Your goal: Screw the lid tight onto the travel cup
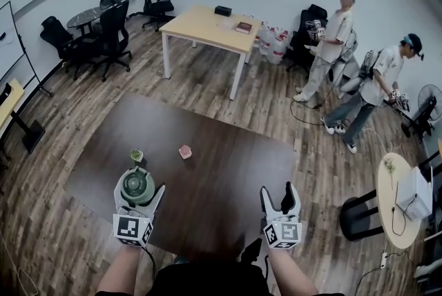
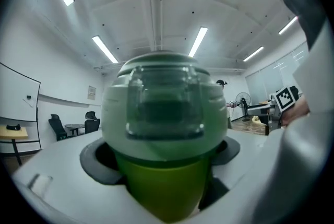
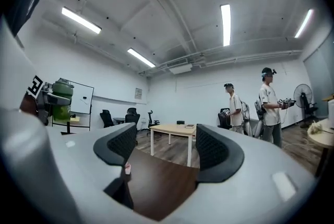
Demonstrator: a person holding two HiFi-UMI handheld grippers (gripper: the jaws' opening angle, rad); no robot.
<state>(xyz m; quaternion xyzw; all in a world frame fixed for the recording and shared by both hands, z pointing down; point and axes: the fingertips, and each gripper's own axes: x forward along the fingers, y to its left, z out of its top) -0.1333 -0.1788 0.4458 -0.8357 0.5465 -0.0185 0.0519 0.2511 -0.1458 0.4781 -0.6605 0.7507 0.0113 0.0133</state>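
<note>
While the left tool pinches the green travel cup upright – lid on – above the dark bench, the right tool stands spread, empty, well apart.

The person is wearing a dark top. The left gripper and right gripper are showing white shells, black ribbed pads and cubes with black-and-white square markers; a thin black cable is trailing below the left one.
</note>
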